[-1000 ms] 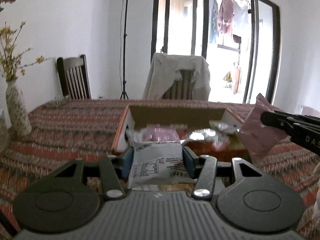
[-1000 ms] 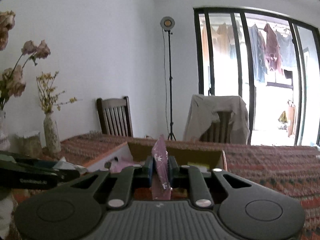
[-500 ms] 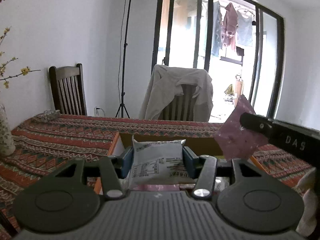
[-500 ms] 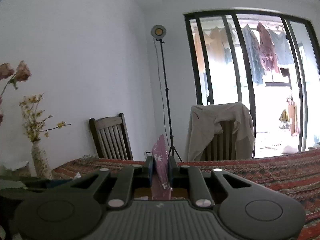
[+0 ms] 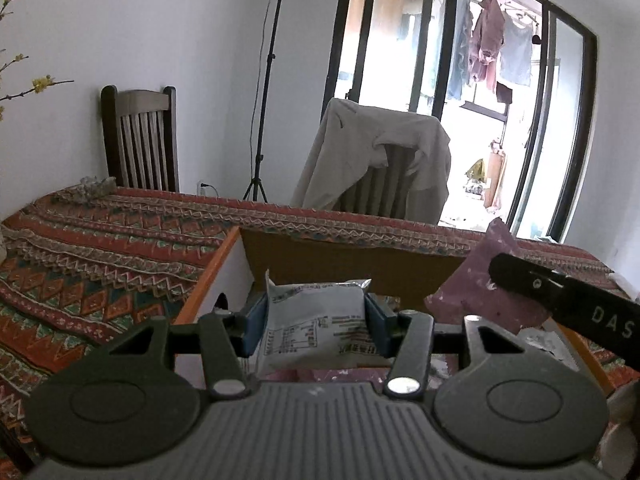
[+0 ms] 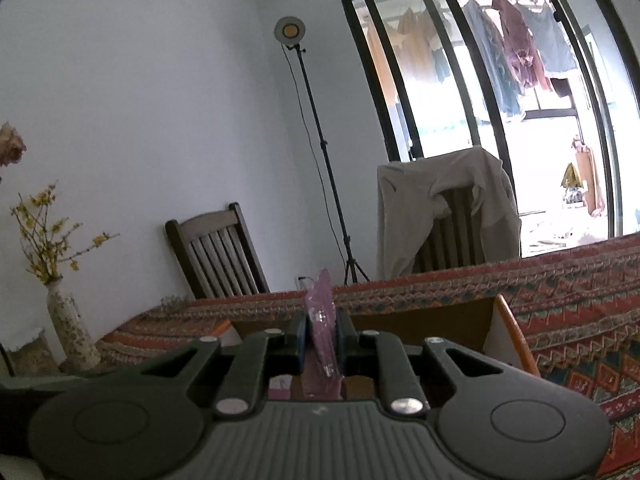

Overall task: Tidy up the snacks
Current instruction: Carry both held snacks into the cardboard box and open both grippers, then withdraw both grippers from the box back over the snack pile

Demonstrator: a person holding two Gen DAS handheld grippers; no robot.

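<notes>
My left gripper (image 5: pixel 316 320) is shut on a white snack packet (image 5: pixel 316 326) with printed text, held over the open cardboard box (image 5: pixel 352 264). My right gripper (image 6: pixel 322 338) is shut on a thin purple snack packet (image 6: pixel 322 336), held edge-on above the same box (image 6: pixel 496 332). In the left wrist view the purple packet (image 5: pixel 472 292) and the right gripper's black finger (image 5: pixel 560 300) sit at the right, over the box. More pink and silver packets lie in the box, mostly hidden.
The box stands on a table with a red patterned cloth (image 5: pixel 100 248). Two chairs (image 5: pixel 140 136) stand behind it, one draped with a beige jacket (image 5: pixel 380 160). A vase of yellow flowers (image 6: pixel 68 320) stands at the left. A light stand (image 6: pixel 320 152) is by the wall.
Both grippers have moved forward over the box with their packets. The right wrist view has tilted, and the box now shows lower and closer in both views.
</notes>
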